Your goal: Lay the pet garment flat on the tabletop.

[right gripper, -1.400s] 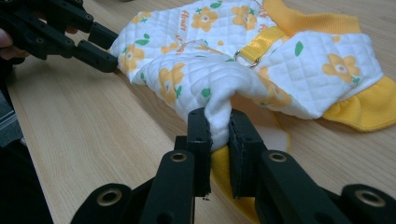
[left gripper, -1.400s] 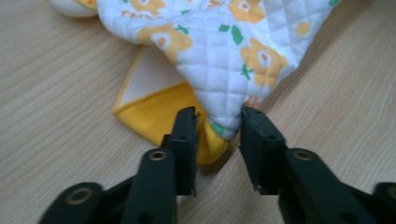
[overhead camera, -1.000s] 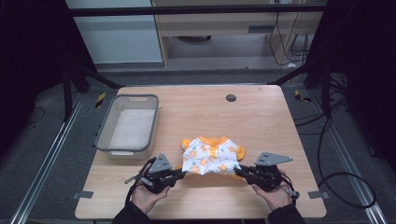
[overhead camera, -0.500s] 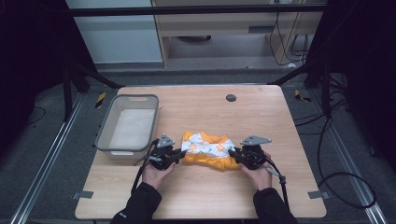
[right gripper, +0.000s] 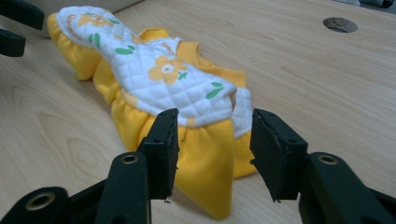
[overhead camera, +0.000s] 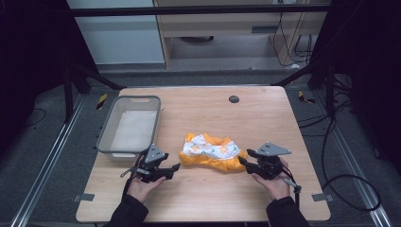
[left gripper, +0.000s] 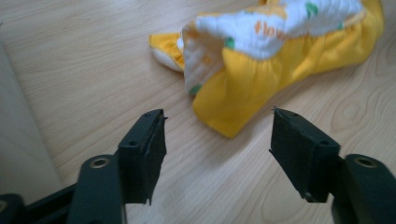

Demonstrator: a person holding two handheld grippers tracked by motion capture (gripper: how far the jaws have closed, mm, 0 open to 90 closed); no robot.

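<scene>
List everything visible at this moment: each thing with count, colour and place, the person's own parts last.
garment: one, yellow with white quilted floral panel, folded at the table's near middle
basket: one, grey, at the table's left edge
table: one, light wood, with a dark round hole near its far edge
left gripper: one, black, jaws open, just short of the garment's left end
right gripper: one, black, jaws open around the garment's right end
hands: two, at the table's near edge

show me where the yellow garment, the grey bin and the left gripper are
yellow garment (overhead camera: 213, 152): high view, on its white flowered quilted panel.
grey bin (overhead camera: 107, 133): high view, on its left rim.
left gripper (overhead camera: 171, 169): high view, midway between its open fingertips, just short of the garment's left end.
</scene>
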